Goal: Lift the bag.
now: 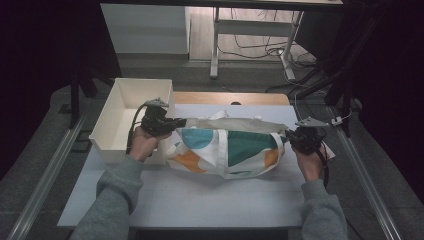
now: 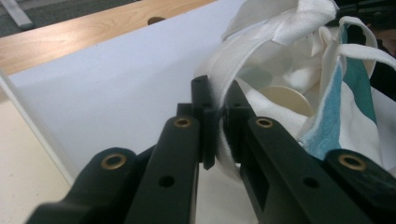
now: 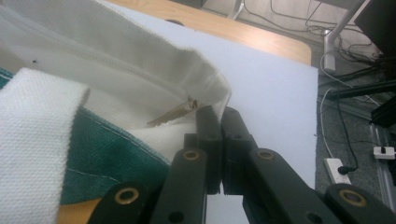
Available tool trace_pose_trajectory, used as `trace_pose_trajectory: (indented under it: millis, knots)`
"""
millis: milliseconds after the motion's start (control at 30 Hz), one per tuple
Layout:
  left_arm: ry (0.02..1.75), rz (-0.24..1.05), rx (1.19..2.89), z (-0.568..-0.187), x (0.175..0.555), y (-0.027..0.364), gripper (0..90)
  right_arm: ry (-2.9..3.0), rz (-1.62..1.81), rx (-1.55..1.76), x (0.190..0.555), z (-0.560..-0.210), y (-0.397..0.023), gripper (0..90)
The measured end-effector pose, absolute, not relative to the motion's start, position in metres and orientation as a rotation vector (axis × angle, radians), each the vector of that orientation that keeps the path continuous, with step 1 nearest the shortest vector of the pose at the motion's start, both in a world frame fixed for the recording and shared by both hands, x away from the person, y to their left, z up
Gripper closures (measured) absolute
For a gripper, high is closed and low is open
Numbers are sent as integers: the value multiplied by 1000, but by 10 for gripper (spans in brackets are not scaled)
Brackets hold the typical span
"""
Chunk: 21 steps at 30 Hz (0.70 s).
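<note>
A white canvas tote bag [image 1: 227, 145] with teal, blue and orange patches lies stretched across the middle of the white table [image 1: 210, 200]. My left gripper [image 1: 176, 123] is shut on the rim of the bag's left end, and the white hem [image 2: 223, 100] sits pinched between its jaws [image 2: 218, 121]. At the other end my right gripper [image 1: 288, 137] is shut on the bag's corner; the cream hem [image 3: 205, 84] is clamped at its tips [image 3: 219, 123]. The bag's mouth gapes toward the left gripper view, where a pale round thing [image 2: 285, 98] lies inside.
An open white box [image 1: 131, 117] stands at the table's left, just behind my left hand. A wooden strip [image 1: 230, 98] runs along the far edge. Metal rails [image 1: 45, 175] flank the table. Cables and a power strip [image 3: 337, 169] lie on the floor to the right.
</note>
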<state>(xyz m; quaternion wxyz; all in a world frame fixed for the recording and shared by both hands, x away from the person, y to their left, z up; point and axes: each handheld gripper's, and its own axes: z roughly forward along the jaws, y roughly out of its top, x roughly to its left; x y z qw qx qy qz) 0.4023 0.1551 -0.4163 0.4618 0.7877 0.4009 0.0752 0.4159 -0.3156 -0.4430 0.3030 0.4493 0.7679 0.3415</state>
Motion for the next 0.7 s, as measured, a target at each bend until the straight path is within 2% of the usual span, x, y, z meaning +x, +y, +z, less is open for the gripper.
trace_pose_trajectory:
  millis: [200, 267, 300, 367, 400, 467, 567, 700]
  knots:
    - [988, 189, 1940, -416, 402, 155, 853, 2038, 913, 1191, 415, -441, -316, 879]
    - [994, 201, 1929, -416, 400, 155, 816, 2031, 926, 1200, 414, -440, -317, 860]
    - [989, 210, 1919, -415, 399, 155, 762, 2017, 937, 1201, 412, -439, -318, 816]
    - [971, 269, 1921, -412, 394, 154, 589, 1958, 983, 1196, 407, -434, -320, 653]
    - [962, 307, 1926, -410, 391, 153, 505, 1935, 1028, 1194, 403, -431, -321, 605]
    - [930, 321, 1911, -406, 384, 155, 407, 1907, 1096, 1189, 395, -424, -324, 533]
    - [902, 305, 1869, -400, 375, 163, 349, 1903, 1167, 1145, 381, -417, -324, 497]
    - [871, 287, 1845, -396, 360, 175, 330, 1961, 1228, 1066, 361, -411, -322, 483]
